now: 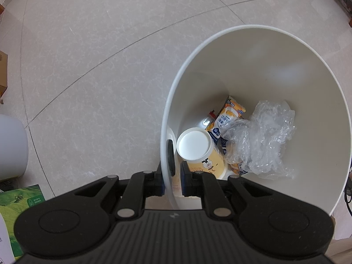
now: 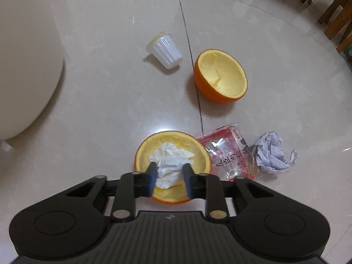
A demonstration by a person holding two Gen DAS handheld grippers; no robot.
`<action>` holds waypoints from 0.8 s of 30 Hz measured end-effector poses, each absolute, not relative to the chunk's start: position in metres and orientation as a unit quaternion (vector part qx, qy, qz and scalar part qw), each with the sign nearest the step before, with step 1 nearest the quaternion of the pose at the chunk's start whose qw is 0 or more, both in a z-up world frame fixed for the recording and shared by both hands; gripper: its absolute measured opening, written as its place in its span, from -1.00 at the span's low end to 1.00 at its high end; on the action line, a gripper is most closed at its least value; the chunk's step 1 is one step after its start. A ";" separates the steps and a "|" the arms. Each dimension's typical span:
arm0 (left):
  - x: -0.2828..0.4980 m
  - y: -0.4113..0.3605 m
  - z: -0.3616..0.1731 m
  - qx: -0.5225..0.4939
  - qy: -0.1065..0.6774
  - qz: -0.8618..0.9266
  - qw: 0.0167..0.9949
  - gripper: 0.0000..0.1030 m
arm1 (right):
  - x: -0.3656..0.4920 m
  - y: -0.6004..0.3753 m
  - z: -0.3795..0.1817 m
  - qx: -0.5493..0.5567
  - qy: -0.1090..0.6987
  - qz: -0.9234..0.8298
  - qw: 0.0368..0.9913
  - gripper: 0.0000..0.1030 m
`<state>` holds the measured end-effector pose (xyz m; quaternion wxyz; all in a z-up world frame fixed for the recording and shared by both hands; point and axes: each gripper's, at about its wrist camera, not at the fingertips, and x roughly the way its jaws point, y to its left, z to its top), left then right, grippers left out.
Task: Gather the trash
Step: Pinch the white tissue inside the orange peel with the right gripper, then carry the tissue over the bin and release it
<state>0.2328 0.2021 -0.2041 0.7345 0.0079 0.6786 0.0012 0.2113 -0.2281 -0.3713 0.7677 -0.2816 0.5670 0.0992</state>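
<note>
On my left, the left hand-held gripper (image 1: pixel 171 172) is clenched on the rim of the white bin (image 1: pixel 253 27), one finger outside the wall and one inside; the bin stands on the pale tiled floor (image 1: pixel 99 55), and at its bottom I see a yellow paper cup (image 1: pixel 201 151) lying on its side, a yellow carton (image 1: pixel 226 118) beside it, and crumpled clear plastic (image 1: pixel 261 138) to the right. On my right, the right hand-held gripper (image 2: pixel 168 177) grips a crumpled white tissue (image 2: pixel 170 160), which sits inside an orange peel half (image 2: pixel 140 154) on the floor; further off, a ribbed white cup (image 2: pixel 165 51) lies tipped over, then a second peel half (image 2: pixel 221 76); just right of the near peel lies a red wrapper (image 2: pixel 228 151), then a ball of crumpled paper (image 2: pixel 272 154).
</note>
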 end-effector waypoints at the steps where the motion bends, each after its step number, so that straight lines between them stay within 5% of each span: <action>1: 0.233 0.202 -0.204 0.008 0.679 0.001 0.734 -0.79 | 0.211 -0.228 -0.371 -0.282 0.567 0.099 0.768 -0.87; 11: 0.233 0.202 -0.205 0.009 0.680 0.002 0.733 -0.79 | 0.209 -0.224 -0.320 -0.277 0.570 0.120 0.764 -0.88; 24: 0.232 0.202 -0.209 0.013 0.681 0.001 0.732 -0.79 | 0.188 -0.136 -0.129 -0.267 0.473 0.257 0.800 -0.88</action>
